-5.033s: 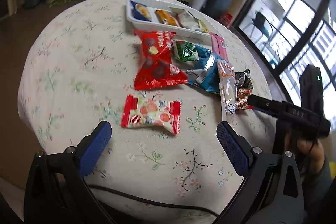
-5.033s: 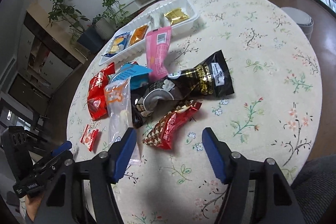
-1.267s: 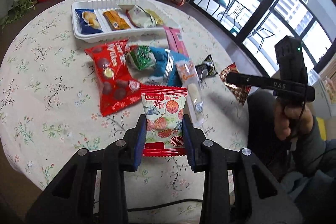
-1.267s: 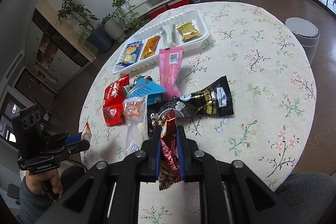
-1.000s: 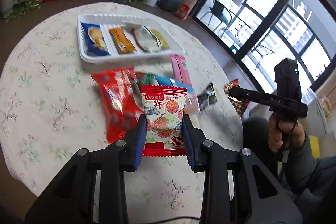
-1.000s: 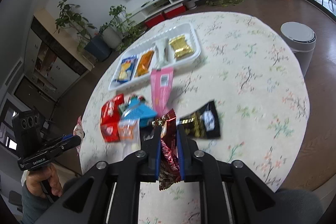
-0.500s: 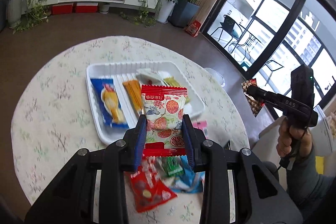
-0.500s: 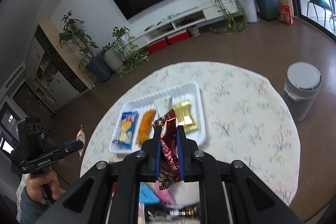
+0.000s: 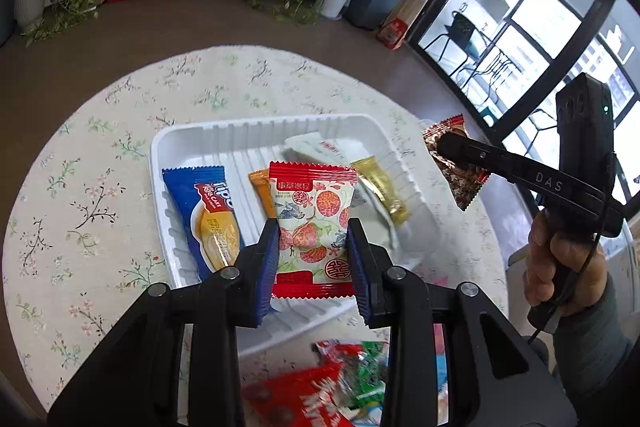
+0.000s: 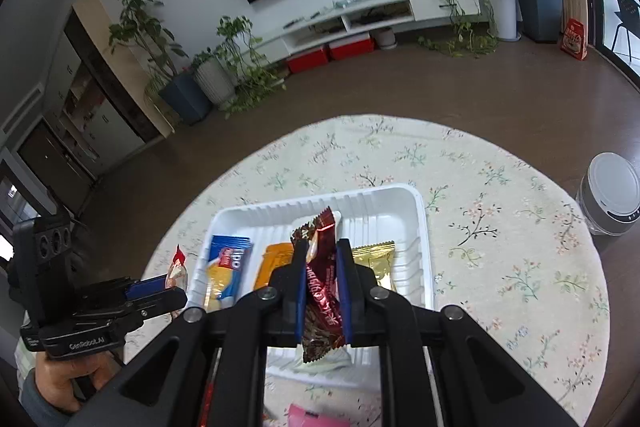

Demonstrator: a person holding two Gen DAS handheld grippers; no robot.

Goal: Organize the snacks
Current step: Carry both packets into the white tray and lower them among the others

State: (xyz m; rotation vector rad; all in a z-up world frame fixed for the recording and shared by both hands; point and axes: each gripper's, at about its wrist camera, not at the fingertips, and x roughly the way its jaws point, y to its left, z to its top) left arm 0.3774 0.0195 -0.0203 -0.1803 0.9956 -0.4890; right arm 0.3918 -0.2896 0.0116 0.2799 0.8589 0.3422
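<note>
Your left gripper point(image 9: 312, 263) is clamped on a red-and-white snack packet point(image 9: 313, 227) printed with round red fruit; the blue pads press its two side edges and the packet stands flat-on to the camera, held in the air above the white tray point(image 9: 224, 135). Your right gripper point(image 10: 322, 287) is closed tight on a dark red wrapper point(image 10: 320, 291), gripped edge-on between the pads, with its crimped top poking up past the fingertips. In the left wrist view that same wrapper hangs from the right gripper beyond the tray's right rim, over the tablecloth.

The tray sits on a round table with a floral cloth point(image 9: 80, 195). Lying in the tray, left to right in the left wrist view: a blue cake packet point(image 9: 204, 211), an orange packet point(image 9: 260, 187) partly hidden behind the held snack, a white packet point(image 9: 316, 147) and a gold packet point(image 9: 380, 187).

Loose snacks, blurred, lie near the bottom edge below the tray: a red bag point(image 9: 296, 399) and a green packet point(image 9: 366, 379). A pink packet point(image 10: 308, 417) shows at the bottom of the right wrist view.

A grey lidded bin point(image 10: 612, 199) stands on the floor off the table's right side.
</note>
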